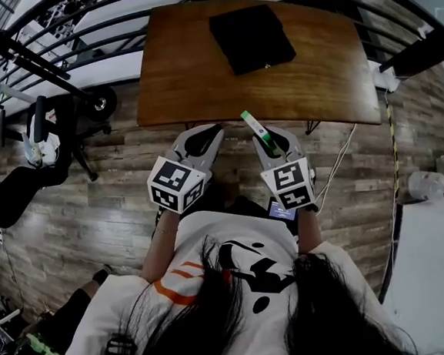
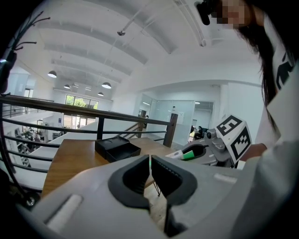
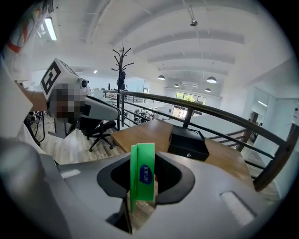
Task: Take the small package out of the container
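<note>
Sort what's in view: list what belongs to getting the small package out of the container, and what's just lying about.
Belongs to the job:
small green package, gripped in the right claw
black container on the wooden table
left claw, closed on nothing

Just lying about:
office chair
coat stand
railing

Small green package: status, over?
Right gripper shut on small green package, held clear of black box container on wooden table. Left gripper shut, empty. No obstruction seen.
</note>
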{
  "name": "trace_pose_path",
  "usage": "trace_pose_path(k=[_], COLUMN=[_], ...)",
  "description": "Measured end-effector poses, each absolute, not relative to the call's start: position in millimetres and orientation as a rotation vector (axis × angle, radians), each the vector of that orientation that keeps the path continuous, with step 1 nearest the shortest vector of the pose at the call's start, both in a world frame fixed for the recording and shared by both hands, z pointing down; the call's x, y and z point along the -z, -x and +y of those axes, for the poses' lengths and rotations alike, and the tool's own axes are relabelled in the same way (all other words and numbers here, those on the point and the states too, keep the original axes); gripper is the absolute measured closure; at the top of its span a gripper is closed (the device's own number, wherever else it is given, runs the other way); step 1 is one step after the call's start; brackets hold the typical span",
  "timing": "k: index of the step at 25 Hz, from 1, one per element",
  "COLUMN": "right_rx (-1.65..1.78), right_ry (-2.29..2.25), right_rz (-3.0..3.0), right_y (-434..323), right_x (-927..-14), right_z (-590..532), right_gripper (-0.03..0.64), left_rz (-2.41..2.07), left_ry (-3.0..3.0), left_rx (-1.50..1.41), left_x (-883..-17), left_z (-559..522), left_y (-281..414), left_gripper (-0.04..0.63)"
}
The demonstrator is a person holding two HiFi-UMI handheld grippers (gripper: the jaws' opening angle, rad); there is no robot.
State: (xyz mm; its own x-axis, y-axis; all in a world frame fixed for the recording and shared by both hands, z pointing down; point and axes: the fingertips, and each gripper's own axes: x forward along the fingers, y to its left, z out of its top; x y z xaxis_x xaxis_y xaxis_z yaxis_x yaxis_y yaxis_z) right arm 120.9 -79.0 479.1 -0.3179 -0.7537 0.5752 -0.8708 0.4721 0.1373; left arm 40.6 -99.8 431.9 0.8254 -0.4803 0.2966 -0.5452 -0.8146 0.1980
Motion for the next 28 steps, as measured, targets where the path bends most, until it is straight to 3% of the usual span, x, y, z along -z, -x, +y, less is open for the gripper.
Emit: trace_pose_path(k=[14,28], right_rx=[-0.248,-0.231], right_ry=[-1.291,-1.259], right_rz=[-2.186,-2.243], right_y=[-151.9,-136.6], right_x=[-487.4,-483.2], right_z=[2.9,39.3], right_gripper=[0.499,0.499], left_rz=[-0.816,-0.895], left_ry=[-2.723,-2.697], left_rx=[-0.347,-0.388], left_x=[-440.8,-440.7], left_z=[-15.1,32.6], left_y=[-82.1,-62.4], left_gripper=[0.594,0.595])
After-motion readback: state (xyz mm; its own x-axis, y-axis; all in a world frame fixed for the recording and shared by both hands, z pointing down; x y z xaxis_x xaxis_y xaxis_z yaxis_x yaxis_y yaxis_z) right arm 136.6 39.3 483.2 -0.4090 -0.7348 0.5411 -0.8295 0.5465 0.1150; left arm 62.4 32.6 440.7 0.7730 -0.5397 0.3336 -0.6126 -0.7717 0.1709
